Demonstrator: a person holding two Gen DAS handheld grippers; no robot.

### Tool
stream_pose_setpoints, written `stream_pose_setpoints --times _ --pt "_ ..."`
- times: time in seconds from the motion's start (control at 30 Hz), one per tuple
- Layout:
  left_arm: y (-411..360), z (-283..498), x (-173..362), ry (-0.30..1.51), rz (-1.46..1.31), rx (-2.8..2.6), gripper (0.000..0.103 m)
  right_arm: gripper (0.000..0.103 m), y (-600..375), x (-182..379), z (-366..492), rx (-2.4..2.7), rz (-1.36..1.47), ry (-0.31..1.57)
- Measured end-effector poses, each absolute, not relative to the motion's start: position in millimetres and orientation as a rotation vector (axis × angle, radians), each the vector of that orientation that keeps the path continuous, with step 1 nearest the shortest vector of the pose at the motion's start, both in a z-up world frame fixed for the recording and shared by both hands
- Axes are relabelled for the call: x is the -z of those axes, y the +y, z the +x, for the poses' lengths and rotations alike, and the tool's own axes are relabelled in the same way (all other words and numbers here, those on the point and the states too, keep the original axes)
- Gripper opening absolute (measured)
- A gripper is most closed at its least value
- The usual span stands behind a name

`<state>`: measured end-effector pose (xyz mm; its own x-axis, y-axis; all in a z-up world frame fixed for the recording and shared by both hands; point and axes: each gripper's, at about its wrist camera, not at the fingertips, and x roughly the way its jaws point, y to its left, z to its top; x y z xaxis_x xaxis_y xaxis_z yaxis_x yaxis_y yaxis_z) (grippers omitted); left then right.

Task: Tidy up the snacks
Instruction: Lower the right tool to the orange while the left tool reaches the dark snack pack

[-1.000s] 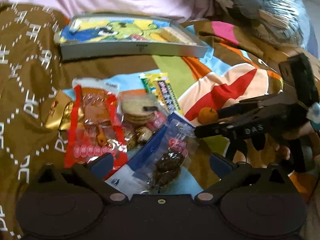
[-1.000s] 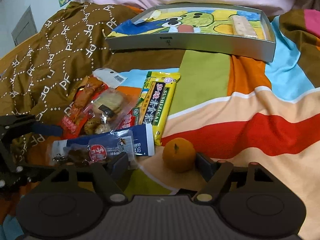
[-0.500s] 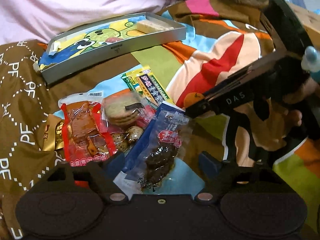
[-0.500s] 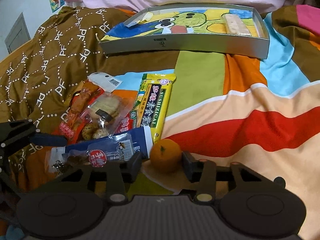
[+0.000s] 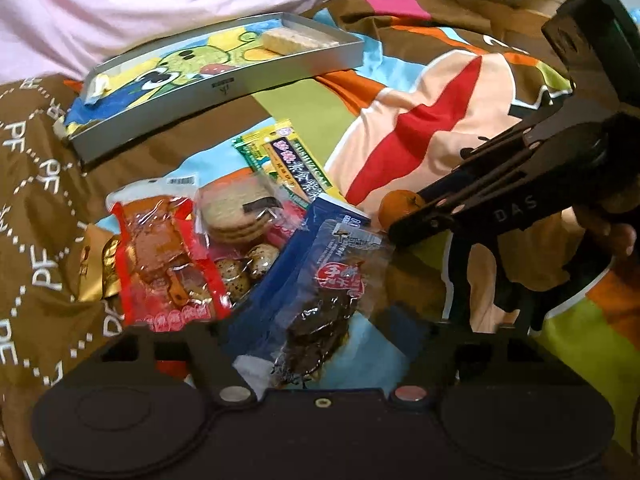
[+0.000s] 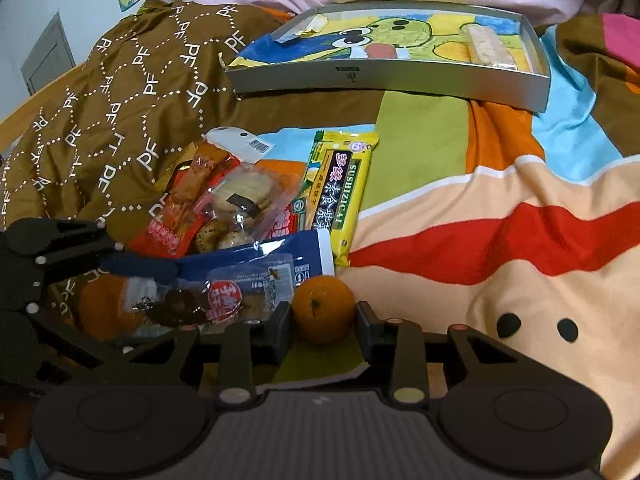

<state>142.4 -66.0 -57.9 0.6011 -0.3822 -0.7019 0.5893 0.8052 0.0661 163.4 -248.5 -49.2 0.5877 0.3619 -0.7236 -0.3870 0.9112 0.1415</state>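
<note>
Right wrist view: right gripper [image 6: 323, 322] clamped on mandarin orange [image 6: 323, 308], bottom centre of frame, resting on striped blanket [image 6: 500, 208]. Left gripper [image 5: 324, 332] jaws spread either side of dark dried-fruit packet [image 5: 328, 300], not pinching. Grey tray [image 6: 400, 76] top centre.

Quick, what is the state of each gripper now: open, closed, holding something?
Left gripper: open around the dark snack packet, not pressing it.
Right gripper: closed on the small orange.
</note>
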Motion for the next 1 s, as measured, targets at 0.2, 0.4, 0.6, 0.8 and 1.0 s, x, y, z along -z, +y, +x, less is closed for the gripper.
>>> stream_pose_setpoints --times 0.2,0.4,0.6,0.8,1.0 --pt "-68 143 60 0.746 0.313 0.604 0.069 0.039 -252 51 166 -0.423 -0.014 0.854" --pt "-67 139 56 0.790 0.260 0.570 0.060 0.039 -252 51 166 -0.419 -0.015 0.854" --pt "-70 133 51 0.830 0.231 0.573 0.060 0.039 -253 50 163 -0.419 -0.016 0.860" --pt "-78 138 55 0.811 0.289 0.647 0.074 0.039 -254 50 163 -0.417 -0.013 0.866" --pt "-78 152 65 0.866 0.293 0.709 0.071 0.039 -256 51 164 -0.418 -0.005 0.869"
